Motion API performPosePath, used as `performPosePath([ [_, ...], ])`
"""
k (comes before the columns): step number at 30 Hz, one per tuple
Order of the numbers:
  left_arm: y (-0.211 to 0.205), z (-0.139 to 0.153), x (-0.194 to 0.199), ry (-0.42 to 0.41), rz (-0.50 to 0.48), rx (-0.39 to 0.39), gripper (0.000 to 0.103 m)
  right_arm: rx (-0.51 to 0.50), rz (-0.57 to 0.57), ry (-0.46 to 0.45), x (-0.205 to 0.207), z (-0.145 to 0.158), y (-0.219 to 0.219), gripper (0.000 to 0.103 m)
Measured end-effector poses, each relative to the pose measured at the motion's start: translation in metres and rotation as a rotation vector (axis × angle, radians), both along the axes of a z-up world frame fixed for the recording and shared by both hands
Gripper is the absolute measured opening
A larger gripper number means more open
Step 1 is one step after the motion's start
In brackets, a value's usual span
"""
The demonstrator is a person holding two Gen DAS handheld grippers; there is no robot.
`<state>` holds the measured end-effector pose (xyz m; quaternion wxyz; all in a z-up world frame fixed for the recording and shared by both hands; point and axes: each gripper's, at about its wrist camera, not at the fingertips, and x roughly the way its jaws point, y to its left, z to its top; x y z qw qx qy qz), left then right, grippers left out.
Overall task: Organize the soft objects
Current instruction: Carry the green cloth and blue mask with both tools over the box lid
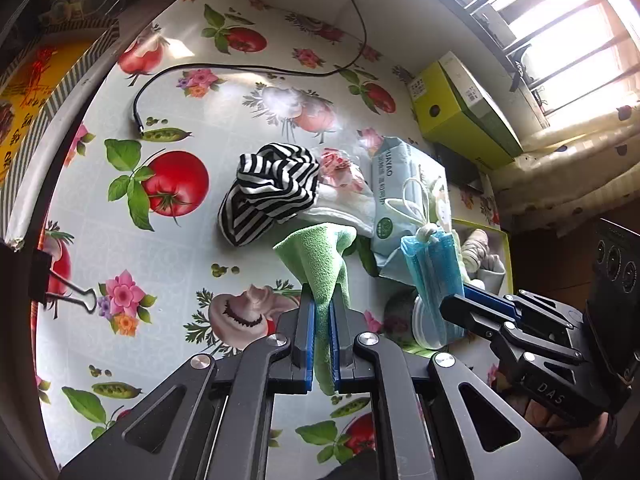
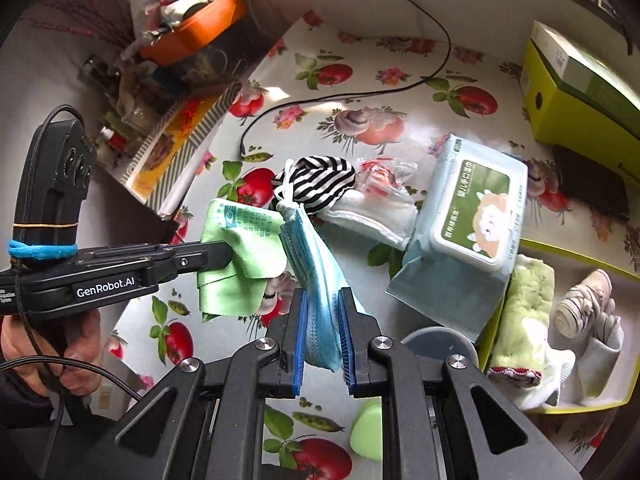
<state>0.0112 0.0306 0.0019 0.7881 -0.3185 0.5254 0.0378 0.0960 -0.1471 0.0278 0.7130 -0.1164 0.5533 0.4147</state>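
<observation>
A green cloth [image 1: 320, 264], thin, napped and limp like microfibre, is pinched by one corner in the clenched jaws of the left gripper [image 1: 322, 312] and hangs clear of the table [image 1: 132, 240], presumably lifted so it can be carried to the tray [image 2: 576, 410]. Beside it, a bundle of blue masks [image 2: 316, 280], pleated and papery with white ear loops knotted at the top, is clamped in the right gripper [image 2: 323, 320], also held off the glossy oilcloth. Toward the table's middle lie a crumpled striped fabric [image 1: 268, 188], a white cloth [image 1: 344, 208] and a crinkled clear wrapper [image 2: 380, 178]. Further right, a soft wipes pack [image 2: 464, 232] with a rigid lid leans on the tray's rim at the table's right edge; a fluffy towel [image 2: 524, 312] and rolled socks [image 2: 584, 304] are already inside.
</observation>
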Motion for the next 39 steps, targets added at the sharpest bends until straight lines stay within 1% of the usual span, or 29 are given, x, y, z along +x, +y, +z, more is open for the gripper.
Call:
performPosePath([
  [9, -0.029, 0.02, 0.013, -0.03, -0.084, 0.017, 0.006, 0.045, -0.116, -0.019, 0.001, 0.02, -0.05, 0.014],
  [18, -0.063, 0.037, 0.032, -0.06, -0.164, 0.033, 0.006, 0.069, -0.219, -0.039, 0.009, 0.03, -0.095, 0.014],
  [23, -0.083, 0.044, 0.045, -0.073, -0.204, 0.032, 0.006, 0.074, -0.261, -0.045, 0.015, 0.032, -0.113, 0.014],
  [31, -0.113, 0.048, 0.067, -0.075, -0.273, 0.035, 0.006, 0.078, -0.32, -0.039, 0.027, 0.029, -0.141, 0.014],
  [39, -0.144, 0.045, 0.093, -0.064, -0.349, 0.045, 0.006, 0.067, -0.418, -0.048, 0.048, 0.022, -0.178, 0.014],
])
